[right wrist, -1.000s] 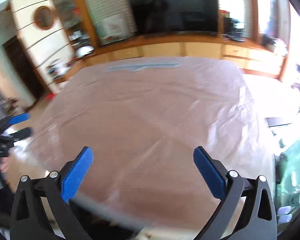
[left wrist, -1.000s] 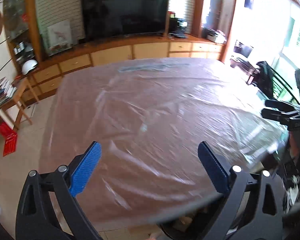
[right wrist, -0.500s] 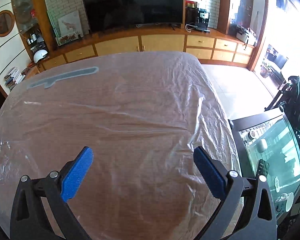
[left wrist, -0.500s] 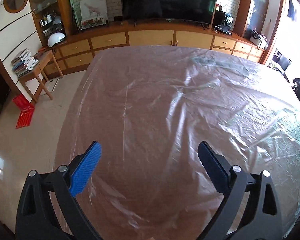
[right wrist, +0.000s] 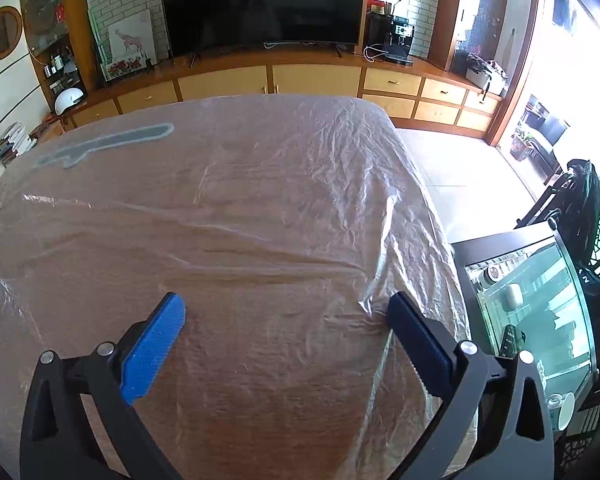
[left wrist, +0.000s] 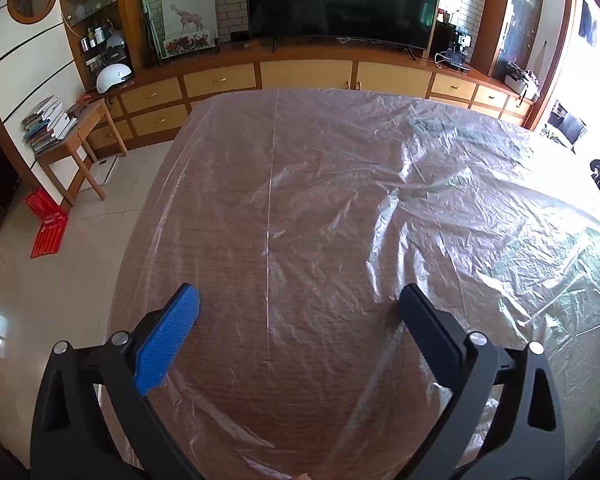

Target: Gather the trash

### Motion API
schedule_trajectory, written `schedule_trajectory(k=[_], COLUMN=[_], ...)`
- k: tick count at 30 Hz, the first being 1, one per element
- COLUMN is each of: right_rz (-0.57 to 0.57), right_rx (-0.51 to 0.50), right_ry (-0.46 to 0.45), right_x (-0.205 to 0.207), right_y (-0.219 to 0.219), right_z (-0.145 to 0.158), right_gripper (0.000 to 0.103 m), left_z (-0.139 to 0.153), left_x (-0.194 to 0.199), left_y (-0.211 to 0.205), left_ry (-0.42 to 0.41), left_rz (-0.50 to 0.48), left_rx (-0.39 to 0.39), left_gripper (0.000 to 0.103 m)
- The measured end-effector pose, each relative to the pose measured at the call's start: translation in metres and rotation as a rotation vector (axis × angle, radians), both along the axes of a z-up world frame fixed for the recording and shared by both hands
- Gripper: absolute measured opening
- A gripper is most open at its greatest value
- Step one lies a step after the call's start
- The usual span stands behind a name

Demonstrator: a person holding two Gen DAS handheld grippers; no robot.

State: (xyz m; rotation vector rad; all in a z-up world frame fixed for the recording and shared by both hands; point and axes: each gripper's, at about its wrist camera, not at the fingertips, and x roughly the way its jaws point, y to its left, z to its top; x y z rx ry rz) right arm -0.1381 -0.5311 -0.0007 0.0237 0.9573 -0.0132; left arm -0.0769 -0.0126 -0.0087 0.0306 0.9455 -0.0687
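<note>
Both sets of jaws spread wide as before, left gripper (left wrist: 298,304) and right gripper (right wrist: 286,312) empty, now nearer the wrinkled plastic sheet (left wrist: 340,208) over the table (right wrist: 260,400). No trash discernible; grey elongated patch (right wrist: 108,144) under film far left, lying left-right, unclear.
</note>
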Motion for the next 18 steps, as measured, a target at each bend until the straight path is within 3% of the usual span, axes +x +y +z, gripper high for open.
schedule_trajectory(k=[18], right_rz=[0.000], right_rx=[0.000], right_ry=[0.000], right_x=[0.0000], right_y=[-0.0002], right_z=[0.0000], right_gripper=[0.099], left_z=[-0.0011], left_x=[0.0014], left_y=[0.0021], left_ry=[0.001], left_rz=[0.000], left_rx=[-0.002], left_gripper=[0.102])
